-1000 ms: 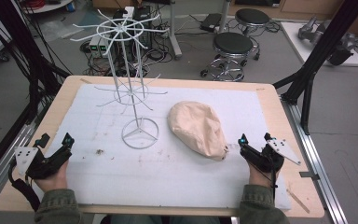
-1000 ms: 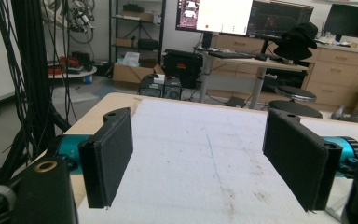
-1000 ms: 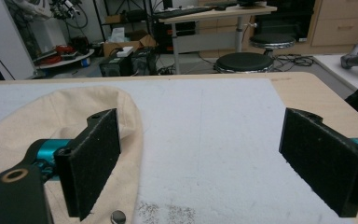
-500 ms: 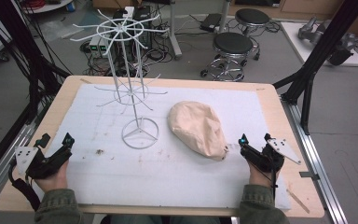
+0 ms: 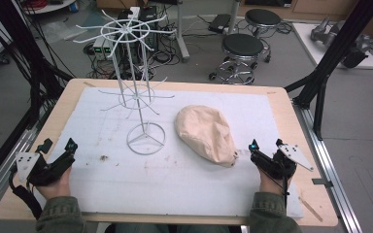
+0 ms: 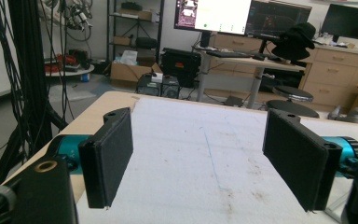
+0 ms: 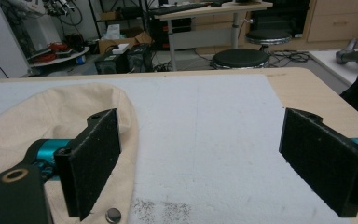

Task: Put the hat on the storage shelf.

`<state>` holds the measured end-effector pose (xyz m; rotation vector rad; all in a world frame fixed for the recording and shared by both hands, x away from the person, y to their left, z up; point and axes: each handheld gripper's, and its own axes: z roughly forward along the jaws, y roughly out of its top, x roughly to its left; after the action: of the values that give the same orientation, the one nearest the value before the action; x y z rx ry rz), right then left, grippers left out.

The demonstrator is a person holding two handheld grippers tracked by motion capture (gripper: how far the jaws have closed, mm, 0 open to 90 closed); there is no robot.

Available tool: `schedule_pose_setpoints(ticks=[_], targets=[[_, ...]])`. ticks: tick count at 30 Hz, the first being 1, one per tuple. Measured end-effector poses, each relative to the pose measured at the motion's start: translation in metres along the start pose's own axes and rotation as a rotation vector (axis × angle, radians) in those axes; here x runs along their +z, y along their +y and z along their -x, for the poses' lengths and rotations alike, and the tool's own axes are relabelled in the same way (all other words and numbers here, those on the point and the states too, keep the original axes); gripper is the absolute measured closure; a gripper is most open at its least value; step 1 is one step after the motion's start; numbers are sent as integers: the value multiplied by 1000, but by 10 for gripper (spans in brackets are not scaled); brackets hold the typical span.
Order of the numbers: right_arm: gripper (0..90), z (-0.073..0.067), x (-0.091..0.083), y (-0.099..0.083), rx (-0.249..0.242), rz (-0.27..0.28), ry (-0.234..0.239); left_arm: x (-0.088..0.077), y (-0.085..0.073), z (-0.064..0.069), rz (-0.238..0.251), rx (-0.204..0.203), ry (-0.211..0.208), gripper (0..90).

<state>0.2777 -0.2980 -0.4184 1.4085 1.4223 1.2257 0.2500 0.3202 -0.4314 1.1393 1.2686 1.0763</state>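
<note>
Nothing is done yet: the cap [image 5: 205, 134] lies right of the wire rack [image 5: 143, 102], ungrabbed. Right gripper [image 5: 263, 154] beside it and left gripper [image 5: 58, 155], jaws open, hold nothing.

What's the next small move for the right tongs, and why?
Probably shift the right tongs a little toward the beige cap so its near edge sits between the jaws, then close. They stand open beside that edge: in the right gripper view one pad sits at the cap's rim and the gap holds only white mat. The left tongs sit far off.
</note>
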Motion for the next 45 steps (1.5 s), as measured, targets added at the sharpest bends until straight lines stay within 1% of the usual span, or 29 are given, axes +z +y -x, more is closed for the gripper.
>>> schedule_pose_setpoints(ticks=[2, 4, 5, 10, 12, 14, 19, 22, 24, 25, 27, 31, 35, 40, 42, 45], targets=[[119, -1, -1, 0, -1, 4, -4, 0, 0, 0, 1, 0, 0, 247], [119, -1, -1, 1, -13, 15, -7, 0, 0, 0, 1, -5, -3, 247], [119, -1, -1, 1, -22, 19, -7, 1, 0, 0, 1, -13, -12, 247], [119, -3, -2, 2, -54, 29, -3, 3, -1, 0, -8, -13, -21, 247], [119, -4, -2, 4, -67, 52, -9, 3, 0, 0, -8, -11, -21, 247], [119, -4, -3, 6, -66, 69, -11, 3, -1, 0, -8, -12, -20, 247], [119, -3, -2, 14, -47, 71, -7, 4, -1, 0, -18, -5, -26, 246], [119, -2, 0, 21, -55, 54, 15, 5, -1, 1, -18, -2, -26, 246], [120, -3, 1, 23, -56, 50, 17, 5, -1, 1, -19, 0, -32, 246], [120, -4, 3, 27, -65, 42, 37, 4, -1, 1, -20, 4, -32, 246], [120, -6, 6, 33, -77, 29, 58, 5, -1, 1, -21, 4, -32, 246], [120, -11, 10, 46, -105, 24, 79, 5, -1, 2, -22, 3, -34, 246], [120, -17, 15, 59, -110, 30, 88, 6, -2, 2, -26, 2, -38, 246], [121, -24, 23, 69, -110, 33, 111, 6, -2, 3, -25, 4, -39, 246], [121, -26, 28, 72, -102, 27, 123, 6, -2, 2, -26, 4, -40, 246], [121, -30, 37, 75, -106, 17, 140, 6, -2, 2, -26, 3, -38, 246]])
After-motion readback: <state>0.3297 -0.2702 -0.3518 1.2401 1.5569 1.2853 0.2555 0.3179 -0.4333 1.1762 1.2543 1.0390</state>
